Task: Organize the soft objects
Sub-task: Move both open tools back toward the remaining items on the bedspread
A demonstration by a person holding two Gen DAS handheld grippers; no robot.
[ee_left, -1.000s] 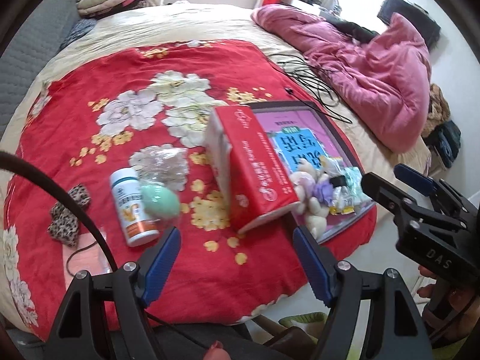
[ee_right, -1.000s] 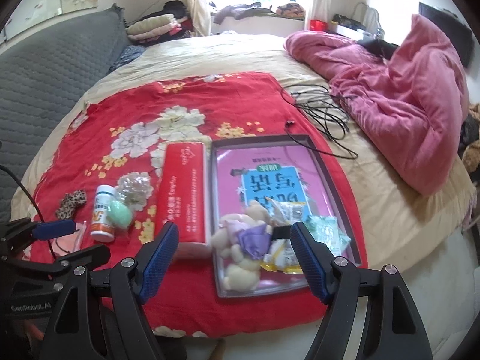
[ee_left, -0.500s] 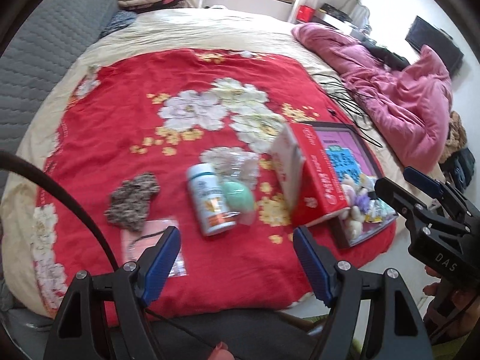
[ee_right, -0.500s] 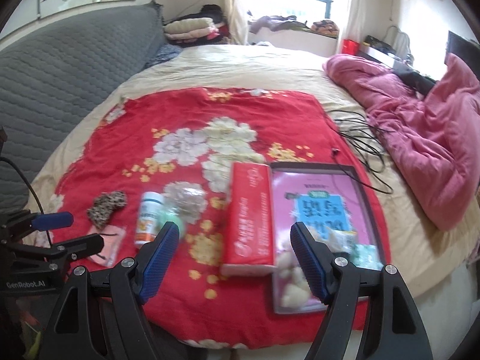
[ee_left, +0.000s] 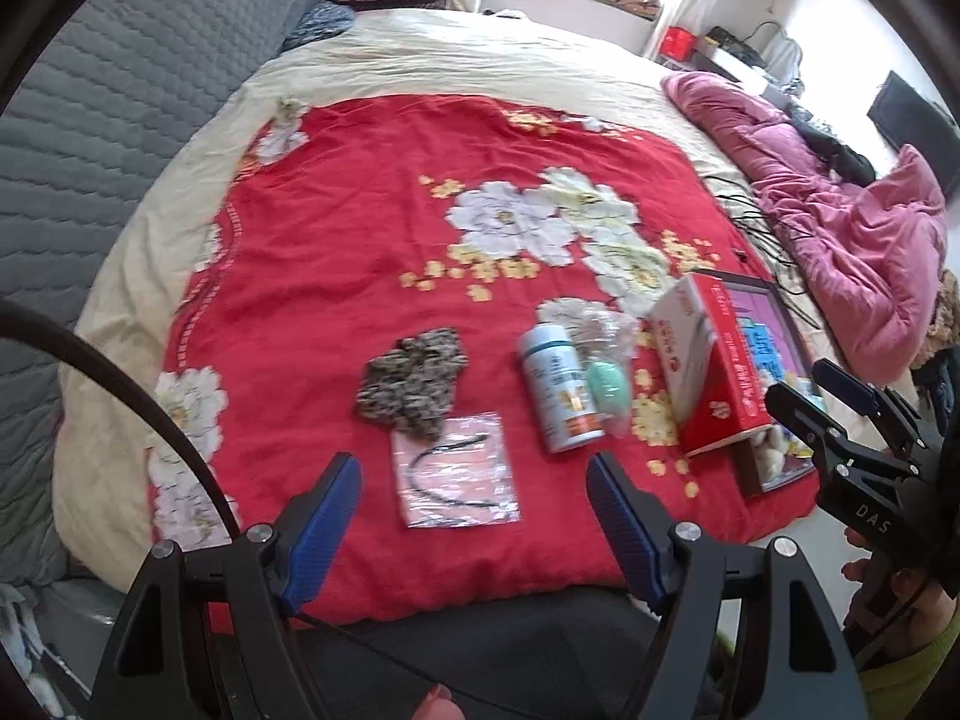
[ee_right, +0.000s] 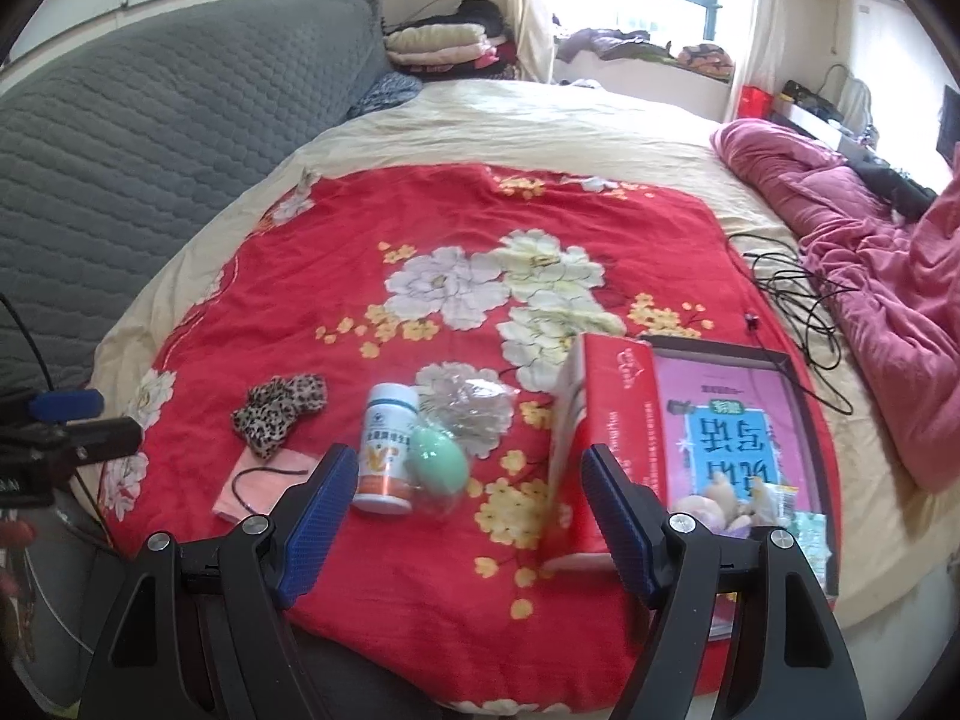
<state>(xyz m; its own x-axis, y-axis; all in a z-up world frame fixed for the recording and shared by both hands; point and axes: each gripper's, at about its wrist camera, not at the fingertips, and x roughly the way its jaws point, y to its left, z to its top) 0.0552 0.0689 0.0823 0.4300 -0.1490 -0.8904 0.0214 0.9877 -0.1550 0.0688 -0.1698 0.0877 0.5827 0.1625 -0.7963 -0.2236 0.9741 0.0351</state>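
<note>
Left wrist view: one leopard-print scrunchie [ee_left: 414, 384] — crumpled, brown-and-black — lies on the red floral blanket [ee_left: 360, 228], touching one pink packet [ee_left: 453, 471] nearer the camera. Right of it lie one white bottle [ee_left: 558, 387], one mint egg-shaped thing [ee_left: 607, 384] and one red tissue box [ee_left: 714, 360]. Left gripper [ee_left: 474, 516] and right gripper [ee_right: 462, 510] — both wide, empty.

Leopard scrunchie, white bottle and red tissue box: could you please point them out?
Leopard scrunchie [ee_left: 414, 381], left wrist view, middle of fabric.
White bottle [ee_right: 387, 450], right wrist view, label.
Red tissue box [ee_right: 624, 420], right wrist view, top face.
</note>
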